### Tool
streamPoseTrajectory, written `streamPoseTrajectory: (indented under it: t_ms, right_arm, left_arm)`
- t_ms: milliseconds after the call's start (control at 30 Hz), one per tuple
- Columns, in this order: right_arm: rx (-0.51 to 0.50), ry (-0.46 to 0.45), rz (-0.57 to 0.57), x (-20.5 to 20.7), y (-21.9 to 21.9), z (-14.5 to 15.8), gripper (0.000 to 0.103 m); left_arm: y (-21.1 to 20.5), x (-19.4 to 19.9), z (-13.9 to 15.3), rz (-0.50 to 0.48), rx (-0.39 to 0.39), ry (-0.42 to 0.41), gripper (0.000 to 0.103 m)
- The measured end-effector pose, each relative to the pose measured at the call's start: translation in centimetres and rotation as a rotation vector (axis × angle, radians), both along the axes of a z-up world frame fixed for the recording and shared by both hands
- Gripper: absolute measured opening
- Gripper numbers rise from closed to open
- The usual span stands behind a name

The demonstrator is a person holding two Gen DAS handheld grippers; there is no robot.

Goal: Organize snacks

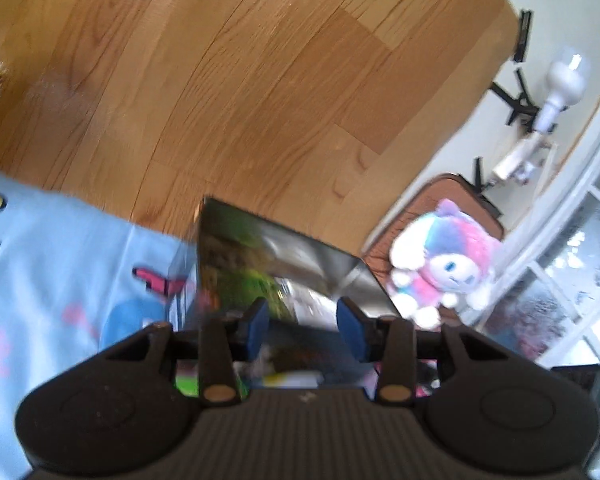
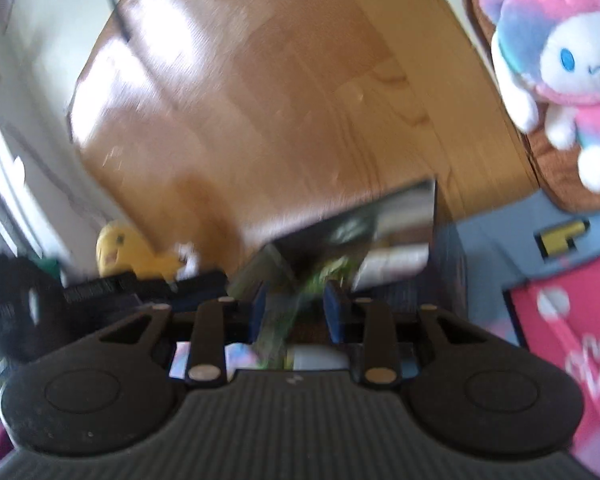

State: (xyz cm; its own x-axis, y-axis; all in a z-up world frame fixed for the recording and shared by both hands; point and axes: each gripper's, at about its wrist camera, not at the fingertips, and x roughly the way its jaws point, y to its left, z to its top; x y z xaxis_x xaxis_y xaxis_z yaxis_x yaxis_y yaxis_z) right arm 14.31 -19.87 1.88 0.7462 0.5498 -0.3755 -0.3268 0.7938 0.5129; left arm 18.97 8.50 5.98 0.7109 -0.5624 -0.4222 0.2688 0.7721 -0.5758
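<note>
Both views are blurred by motion. In the left wrist view my left gripper (image 1: pixel 303 322) has its blue-padded fingers closed on a shiny snack packet (image 1: pixel 276 264) with green print, which sticks up between them above the wooden floor. In the right wrist view my right gripper (image 2: pixel 296 312) grips a similar shiny packet (image 2: pixel 364 232) with green print, tilted up to the right. More packets lie blurred beneath both grippers.
A light blue fabric box with pink and yellow shapes (image 1: pixel 60 272) (image 2: pixel 540 248) sits beside the grippers. A pink and white plush toy (image 1: pixel 448 264) (image 2: pixel 560 60) rests on a brown cushion. A yellow plush (image 2: pixel 128 252) lies left. Wooden floor (image 1: pixel 260 80) lies beyond.
</note>
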Motion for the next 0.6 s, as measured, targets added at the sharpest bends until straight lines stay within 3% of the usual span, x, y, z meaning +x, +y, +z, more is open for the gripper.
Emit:
streamPoseTrajectory:
  t_ms: [200, 367, 467, 600]
  right_arm:
    - [-0.082, 0.094, 0.016, -0.7, 2.6, -2.4, 0.036]
    - [-0.163, 0.144, -0.02, 1.5, 4.9, -3.2, 0.04]
    - [-0.161, 0.161, -0.025, 1.6, 5.3, -3.1, 0.035]
    - [-0.182, 0.156, -0.05, -0.8, 4.1, -2.5, 0.035]
  left_arm:
    - [0.5, -5.2, -2.7, -0.015, -0.021, 0.056, 0.041]
    - [0.7, -8.0, -4.6, -0.001, 0.0, 0.118, 0.042]
    - [0.3, -9.1, -5.0, 0.012, 0.054, 0.141, 0.042]
    - [-0.5, -10.7, -4.6, 0.04, 0.158, 0.105, 0.047]
